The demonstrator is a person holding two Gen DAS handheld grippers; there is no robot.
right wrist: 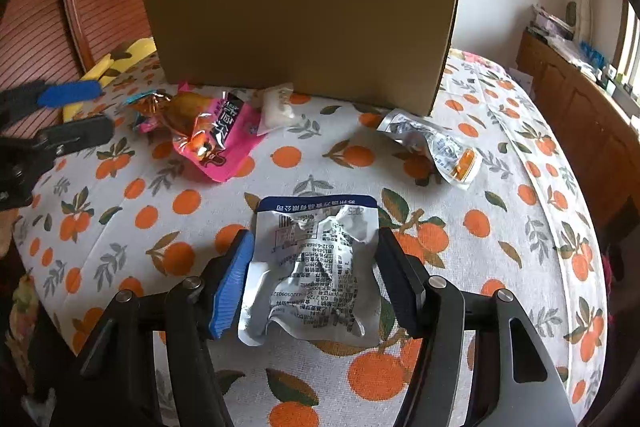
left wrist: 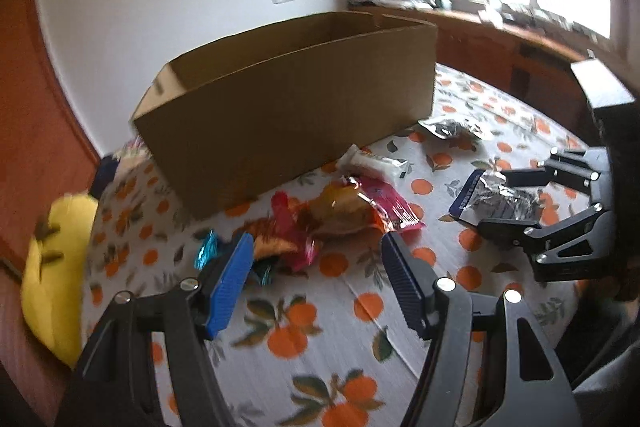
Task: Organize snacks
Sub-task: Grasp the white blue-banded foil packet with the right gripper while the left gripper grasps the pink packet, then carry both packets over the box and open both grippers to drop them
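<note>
An open cardboard box (left wrist: 288,99) (right wrist: 304,35) stands at the back of the table. In front of it lie a pink snack pack (left wrist: 360,207) (right wrist: 216,131), a small white pack (left wrist: 376,163) (right wrist: 276,103) and a silver pack (left wrist: 452,129) (right wrist: 432,143). My left gripper (left wrist: 316,267) is open and empty, just short of the pink pack. My right gripper (right wrist: 312,267) (left wrist: 496,201) is open, with its fingers either side of a silver-and-blue pack (right wrist: 316,267) (left wrist: 496,195) that lies on the table.
The table carries an orange-print cloth (right wrist: 360,167). A yellow cushion (left wrist: 52,267) lies off the table's left edge. A wooden cabinet (right wrist: 580,99) with clutter on it runs under the window at right. Small blue-wrapped sweets (left wrist: 208,247) lie left of the pink pack.
</note>
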